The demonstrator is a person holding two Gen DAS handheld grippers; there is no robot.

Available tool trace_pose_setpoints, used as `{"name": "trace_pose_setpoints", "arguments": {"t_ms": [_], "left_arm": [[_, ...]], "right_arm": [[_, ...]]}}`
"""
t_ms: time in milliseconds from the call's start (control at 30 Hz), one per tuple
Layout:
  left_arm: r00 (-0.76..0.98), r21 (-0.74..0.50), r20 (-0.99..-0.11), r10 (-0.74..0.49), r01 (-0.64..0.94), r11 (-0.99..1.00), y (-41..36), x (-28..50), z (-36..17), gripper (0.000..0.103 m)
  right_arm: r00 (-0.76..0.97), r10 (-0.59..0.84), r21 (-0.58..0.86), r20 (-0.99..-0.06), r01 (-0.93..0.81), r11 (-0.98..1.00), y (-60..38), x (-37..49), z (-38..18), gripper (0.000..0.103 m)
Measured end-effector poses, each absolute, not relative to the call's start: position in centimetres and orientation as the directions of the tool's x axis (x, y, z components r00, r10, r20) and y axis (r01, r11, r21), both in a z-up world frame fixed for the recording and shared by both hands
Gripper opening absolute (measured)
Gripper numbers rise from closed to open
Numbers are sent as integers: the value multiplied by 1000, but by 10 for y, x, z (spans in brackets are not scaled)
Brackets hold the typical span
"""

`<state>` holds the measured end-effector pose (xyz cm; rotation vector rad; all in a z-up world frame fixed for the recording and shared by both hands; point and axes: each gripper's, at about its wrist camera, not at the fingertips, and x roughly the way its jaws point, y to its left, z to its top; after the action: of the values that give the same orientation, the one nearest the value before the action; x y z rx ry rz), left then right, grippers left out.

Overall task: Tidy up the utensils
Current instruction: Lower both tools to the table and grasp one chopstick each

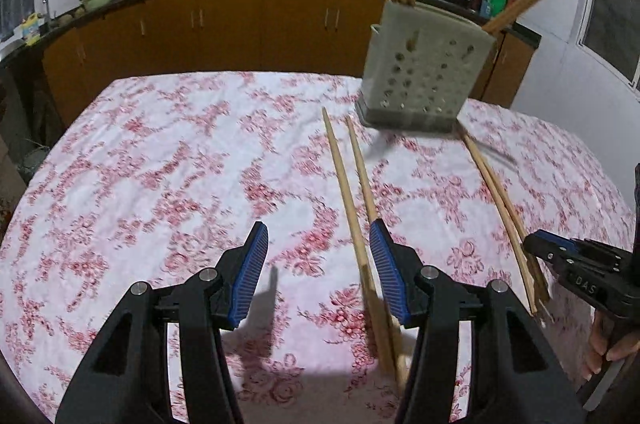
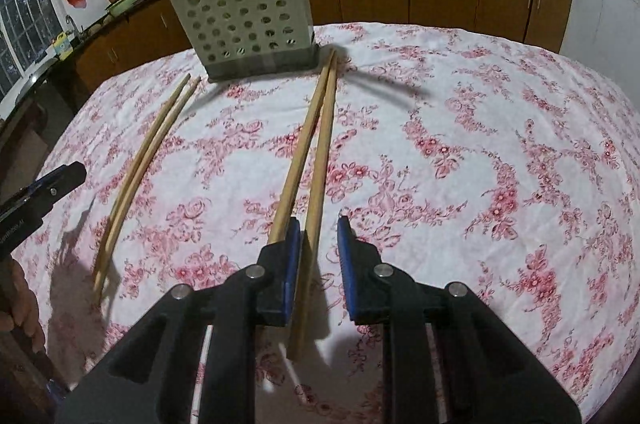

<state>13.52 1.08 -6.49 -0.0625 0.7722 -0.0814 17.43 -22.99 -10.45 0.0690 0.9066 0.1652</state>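
A grey perforated utensil holder (image 1: 424, 75) (image 2: 244, 15) stands at the far side of the table with several chopsticks sticking out of it. Two pairs of wooden chopsticks lie on the cloth. My left gripper (image 1: 318, 256) is open; one pair (image 1: 352, 207) (image 2: 140, 163) lies between its jaws, close to the right finger. My right gripper (image 2: 318, 244) is open over the other pair (image 2: 316, 159) (image 1: 500, 203); one stick lies between the jaws, the other runs under the left finger. The right gripper also shows in the left wrist view (image 1: 536, 248).
The table (image 1: 160, 163) is covered with a white cloth with a pink floral print. Kitchen cabinets (image 1: 240, 23) and a counter with pots run behind it. My left gripper's tip shows at the left edge of the right wrist view (image 2: 60, 179).
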Motion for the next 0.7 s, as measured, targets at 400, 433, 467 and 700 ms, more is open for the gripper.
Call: {"name": "trace_pose_setpoints", "arguments": {"t_ms": [400,433,467,700], "left_arm": [[664,-84,-736,-128,98,992,-6,139,-80,39],[660,-81,-740,-129,102,991,-8,140,-81,37],[657,-77,-744,-127,104,992,-10,140,-82,36],[621,-38,-778,-97,107,994,-19,144,-94,27]], "right_arm": [[631,76,97,-772,-1,995,-257,179,-105,8],[631,73,95,-772,1,995,-259,179,-105,8],[632,72,94,-772,1,996,-261,179,-105,9],[633,70,89,-771,-2,996,-262,178,-105,9]]}}
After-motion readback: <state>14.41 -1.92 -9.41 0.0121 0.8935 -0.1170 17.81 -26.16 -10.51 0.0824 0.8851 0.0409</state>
